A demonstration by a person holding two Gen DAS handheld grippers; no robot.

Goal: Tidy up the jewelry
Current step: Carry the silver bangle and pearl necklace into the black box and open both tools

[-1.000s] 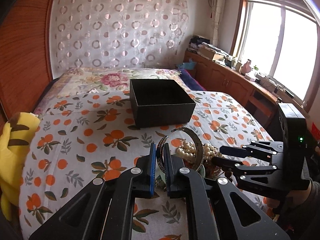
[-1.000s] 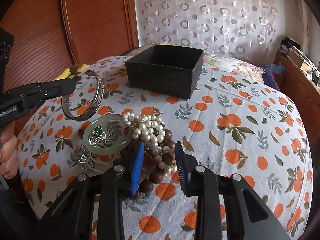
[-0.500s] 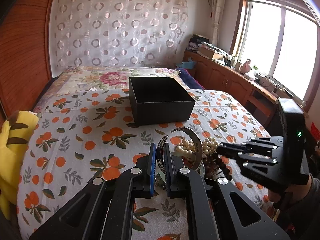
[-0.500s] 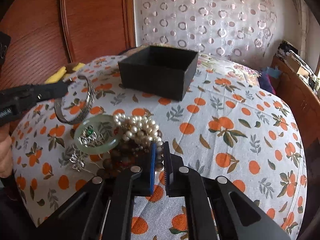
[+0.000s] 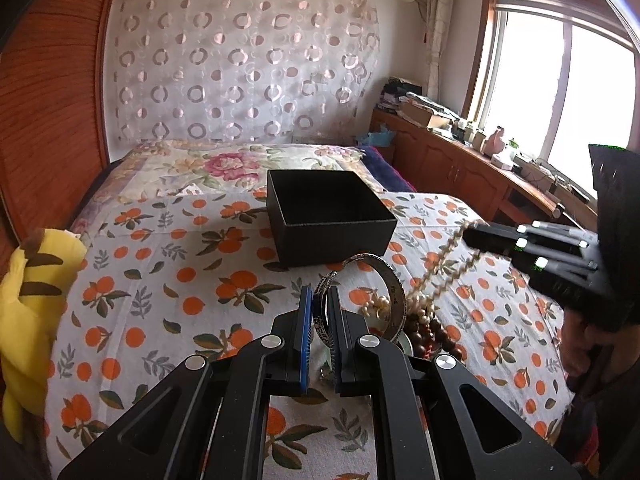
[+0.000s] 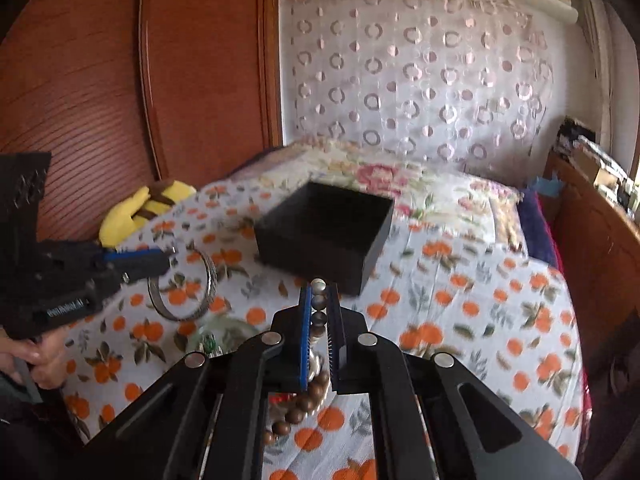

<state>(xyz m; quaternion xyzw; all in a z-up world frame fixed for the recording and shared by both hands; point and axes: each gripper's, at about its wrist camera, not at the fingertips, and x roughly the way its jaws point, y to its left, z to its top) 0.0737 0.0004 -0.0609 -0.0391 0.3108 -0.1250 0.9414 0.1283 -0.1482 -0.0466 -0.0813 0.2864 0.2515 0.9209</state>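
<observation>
My left gripper [image 5: 319, 292] is shut on a silver cuff bangle [image 5: 394, 296] and holds it upright above the bedspread. My right gripper [image 6: 320, 290] is shut on a bead strand [image 6: 318, 320] of pale and brown beads, which hangs below its fingers. In the left wrist view the right gripper [image 5: 470, 236] is raised at the right, with the strand [image 5: 436, 276] trailing down to the jewelry pile [image 5: 424, 328]. The open black box [image 5: 332, 236] stands beyond both. The right wrist view shows the left gripper [image 6: 162, 258] with the bangle [image 6: 208, 280], and the box [image 6: 320, 236].
Everything lies on a bed with an orange-print sheet [image 5: 160, 280]. A yellow plush toy [image 5: 24, 300] sits at its left edge by the wooden headboard. A green jade bangle [image 6: 224, 332] lies in the pile. Wooden cabinets [image 5: 460, 172] run under the window at the right.
My right gripper closed on the bead strand in the pile and rose, drawing the strand up. My left gripper kept still with the bangle in it.
</observation>
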